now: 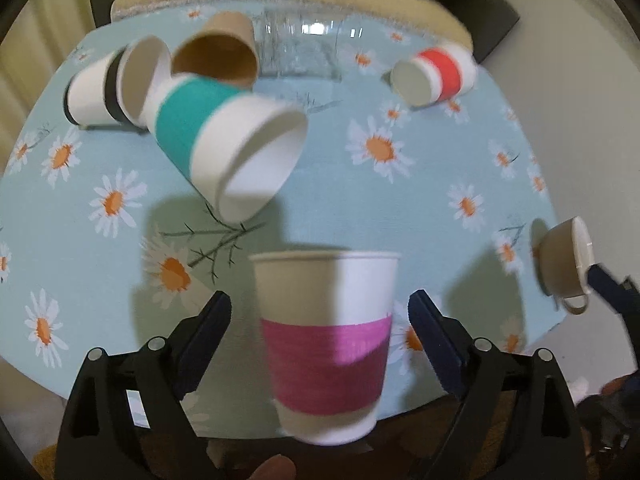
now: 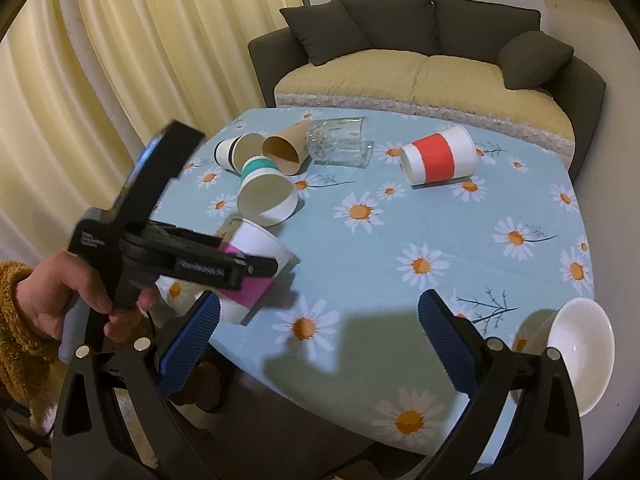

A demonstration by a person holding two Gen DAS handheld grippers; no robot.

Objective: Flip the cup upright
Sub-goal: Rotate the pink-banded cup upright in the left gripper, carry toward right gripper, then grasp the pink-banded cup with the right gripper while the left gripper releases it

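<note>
between the open left gripper [image 1: 320, 312] stands the magenta-banded cup [image 1: 326, 344].

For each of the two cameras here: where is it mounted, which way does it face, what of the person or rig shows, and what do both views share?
Left wrist: sits behind the left gripper, looking across the table toward the sofa; its open fingers flank the upright pink-banded cup.
Right wrist: sits behind the open right gripper, higher and further right, facing the sofa; the person's left hand shows holding the left gripper.
Shared: pink-banded cup, teal-banded cup, red-banded cup, glass, white teacup.
</note>
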